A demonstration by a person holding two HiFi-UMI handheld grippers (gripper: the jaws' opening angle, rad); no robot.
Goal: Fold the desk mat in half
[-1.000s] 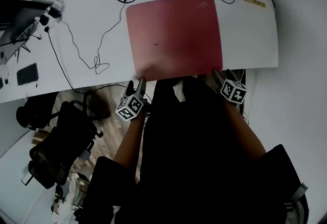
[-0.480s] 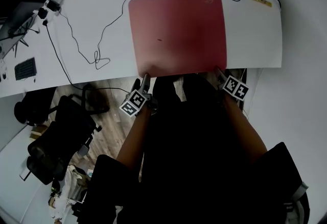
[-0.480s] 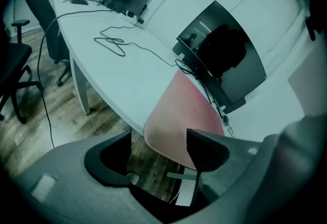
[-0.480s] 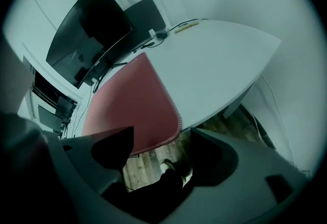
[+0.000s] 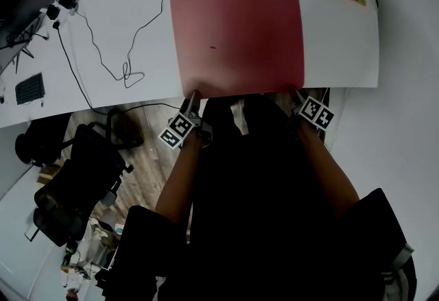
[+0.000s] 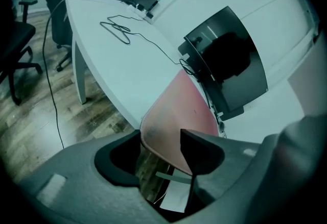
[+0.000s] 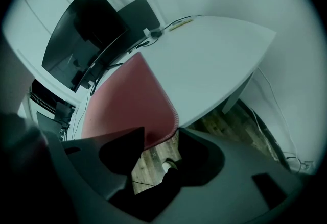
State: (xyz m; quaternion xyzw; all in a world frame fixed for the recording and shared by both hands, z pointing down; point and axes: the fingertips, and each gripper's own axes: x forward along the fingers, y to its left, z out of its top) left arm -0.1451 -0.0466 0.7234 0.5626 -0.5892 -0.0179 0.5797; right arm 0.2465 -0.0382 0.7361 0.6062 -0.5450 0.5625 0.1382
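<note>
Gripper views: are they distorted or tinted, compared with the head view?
Left gripper view: strong fisheye, the desk edge bows, corners black, bluish tint makes the desk mat pale pink. Right gripper view: same curving and dark ring; the monitor is nearly black. Head view: milder curving, the mat deeper red, no glare; the person's dark clothes lose detail.

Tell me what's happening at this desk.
A person stands at the white desk with a two-jaw gripper in each hand, working on the flat red desk mat. The left gripper is at the mat's near left corner and the right gripper is at its near right corner. Both corners stick out past the desk's edge. Both grippers' jaws are closing with a mat corner between them, but neither looks clamped yet. The mat lies flat, and the fold is not yet begun.
</note>
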